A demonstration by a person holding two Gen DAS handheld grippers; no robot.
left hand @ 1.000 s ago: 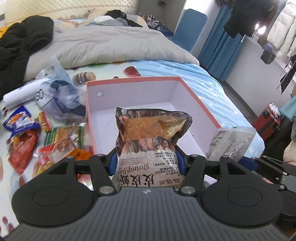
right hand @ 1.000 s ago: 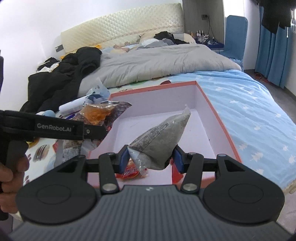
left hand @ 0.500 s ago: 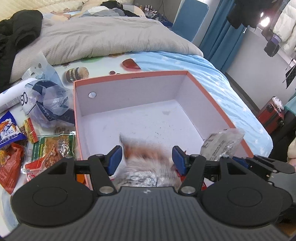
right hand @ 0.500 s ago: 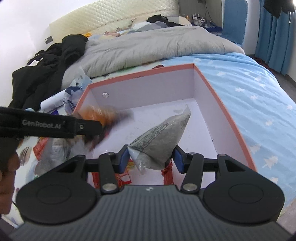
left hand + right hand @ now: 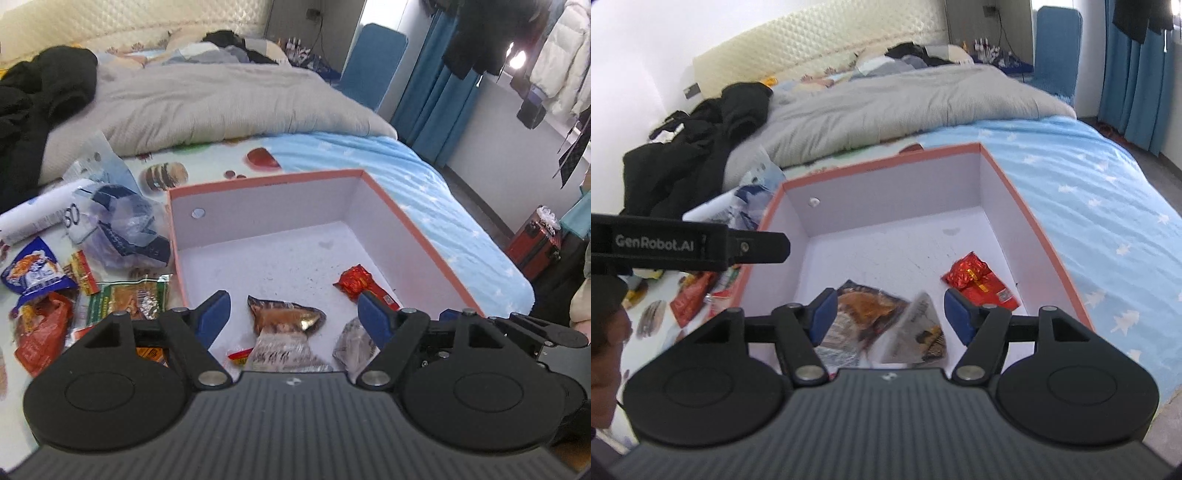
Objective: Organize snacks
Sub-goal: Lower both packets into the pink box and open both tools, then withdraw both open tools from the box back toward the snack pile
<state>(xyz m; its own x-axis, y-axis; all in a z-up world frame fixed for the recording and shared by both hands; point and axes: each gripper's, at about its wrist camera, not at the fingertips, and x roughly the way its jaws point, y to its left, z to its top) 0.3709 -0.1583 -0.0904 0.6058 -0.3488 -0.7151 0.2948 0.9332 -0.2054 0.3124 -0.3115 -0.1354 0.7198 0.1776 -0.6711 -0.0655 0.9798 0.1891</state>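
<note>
Both packets you were gripping a second ago have left your claws and now lie in the box: the brown shrimp snack packet rests on the white floor near the front wall, and the grey printed packet lies just beside it to the right, its print too blurred to read. Your left claw stands wide, blue pads spread with nothing between them, above the front of the box. Your right claw is wide too, hovering over the same two packets. A red foil packet lies further right in the box, close to the right wall, and a small red-and-yellow packet shows at the front edge. On the side of your left claw, seen from the right wrist, the white lettering reads "GenRobot.AI". Left of the box on the bed, more snacks lie scattered: a blue packet, a green-edged packet and a red packet. Beside a crumpled clear plastic bag, a white wrapper shows "60".
</note>
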